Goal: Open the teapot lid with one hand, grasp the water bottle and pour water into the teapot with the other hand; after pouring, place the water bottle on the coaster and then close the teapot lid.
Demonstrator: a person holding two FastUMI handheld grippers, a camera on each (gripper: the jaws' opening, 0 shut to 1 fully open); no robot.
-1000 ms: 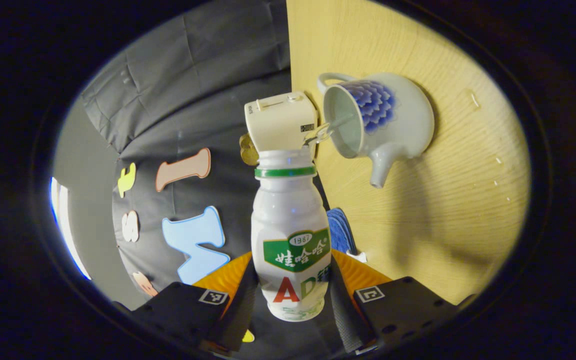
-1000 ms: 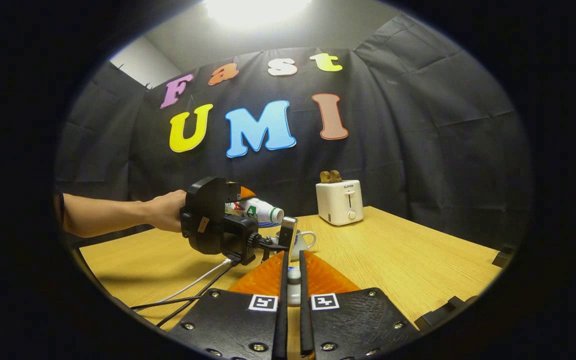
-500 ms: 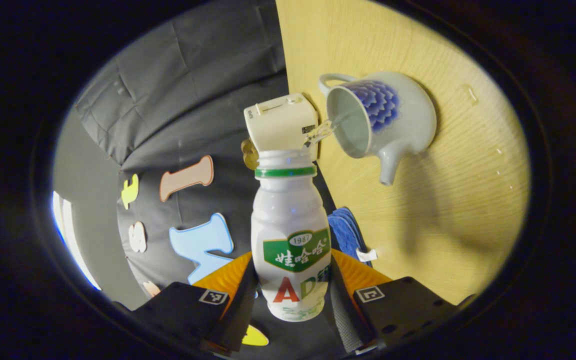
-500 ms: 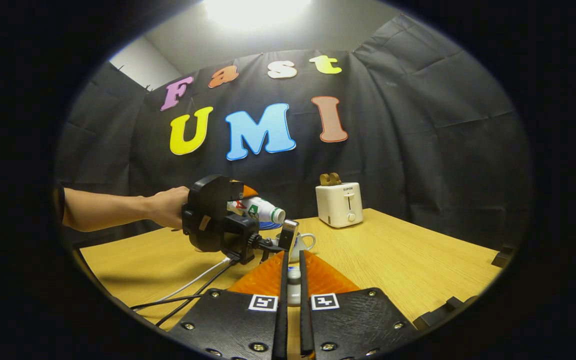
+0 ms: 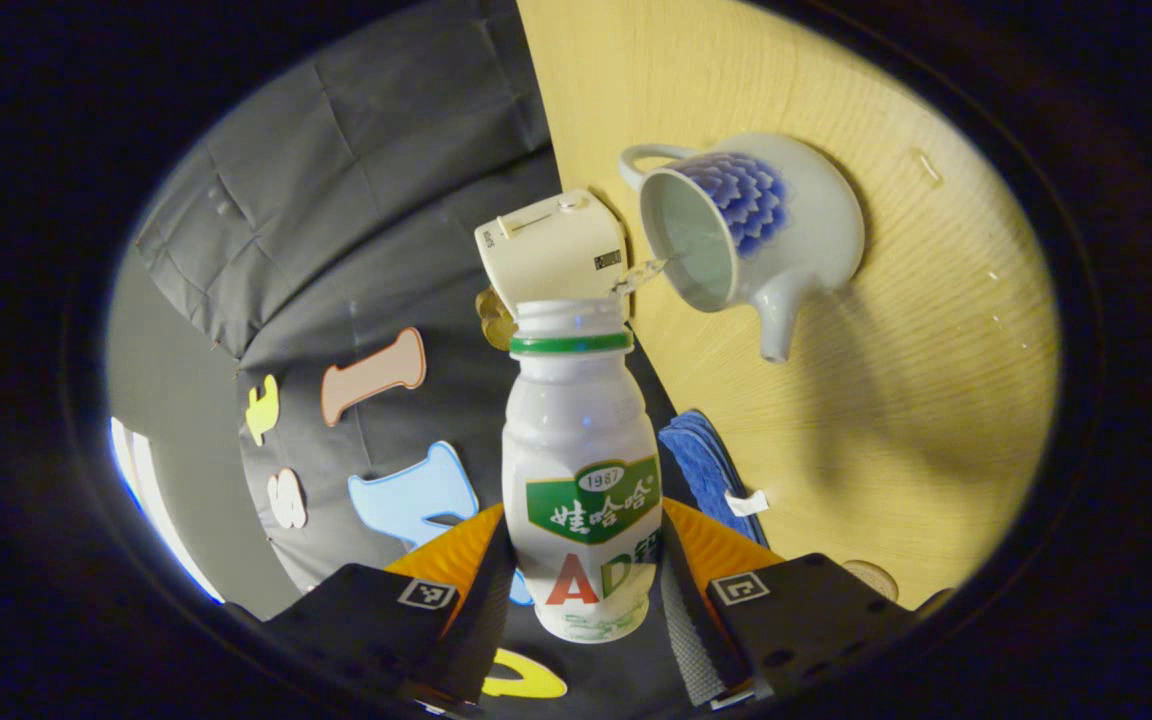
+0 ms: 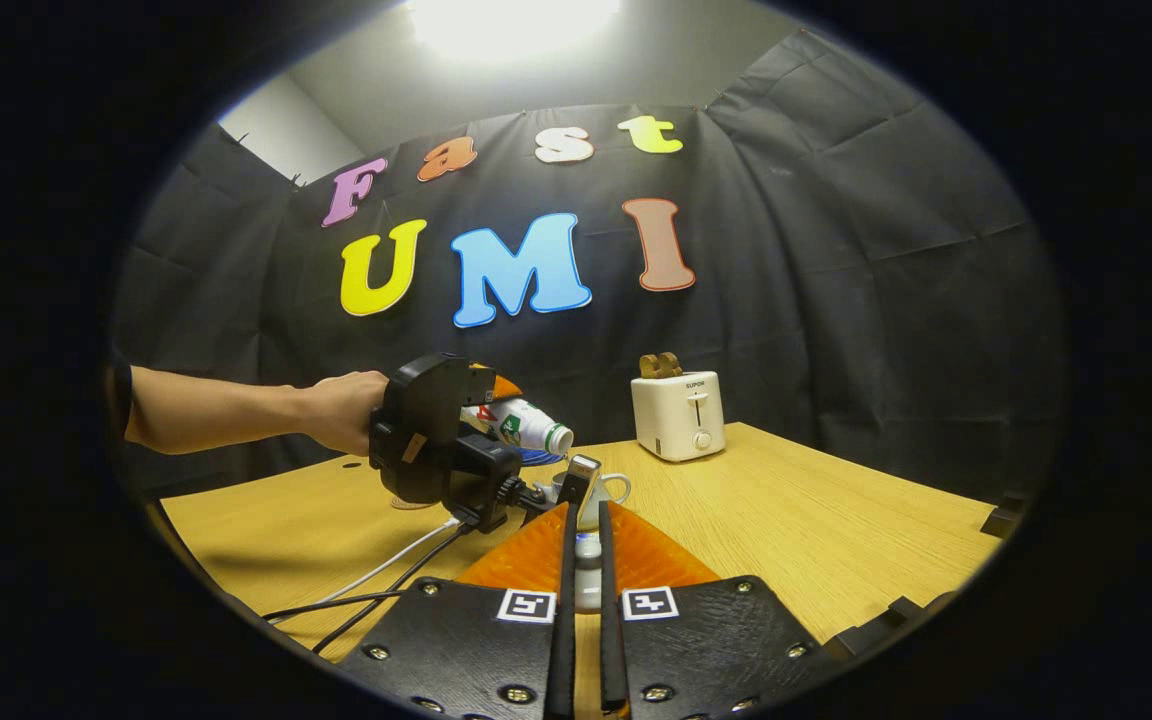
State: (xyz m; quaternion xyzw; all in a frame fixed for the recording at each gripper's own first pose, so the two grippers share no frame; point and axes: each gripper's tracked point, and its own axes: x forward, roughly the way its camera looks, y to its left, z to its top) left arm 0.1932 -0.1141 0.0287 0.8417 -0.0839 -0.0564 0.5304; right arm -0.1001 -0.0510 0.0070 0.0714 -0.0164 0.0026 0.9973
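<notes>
The white water bottle [image 5: 581,470] with a green label lies tipped between the fingers of my left gripper [image 5: 586,560], which is shut on it. A thin stream of water [image 5: 648,268] runs from its mouth into the open white-and-blue teapot [image 5: 766,230] on the wooden table. In the right gripper view, a hand holds the left gripper [image 6: 436,440] with the bottle [image 6: 528,425] tilted mouth-down above the teapot [image 6: 608,490]. My right gripper [image 6: 584,515] is shut on the small teapot lid [image 6: 587,575], held close in front of the teapot. A round coaster [image 5: 873,577] shows at the table's near edge.
A white toaster [image 6: 678,415] stands at the back of the table [image 6: 836,530], behind the teapot. A folded blue cloth [image 5: 701,465] lies near the bottle. Cables [image 6: 376,580] trail over the table from the left gripper. Droplets dot the wood beyond the teapot.
The bottle has tipped further, mouth-down, and the left hand has drifted slightly right. The coaster has come into the left gripper view. The right gripper holds the lid still.
</notes>
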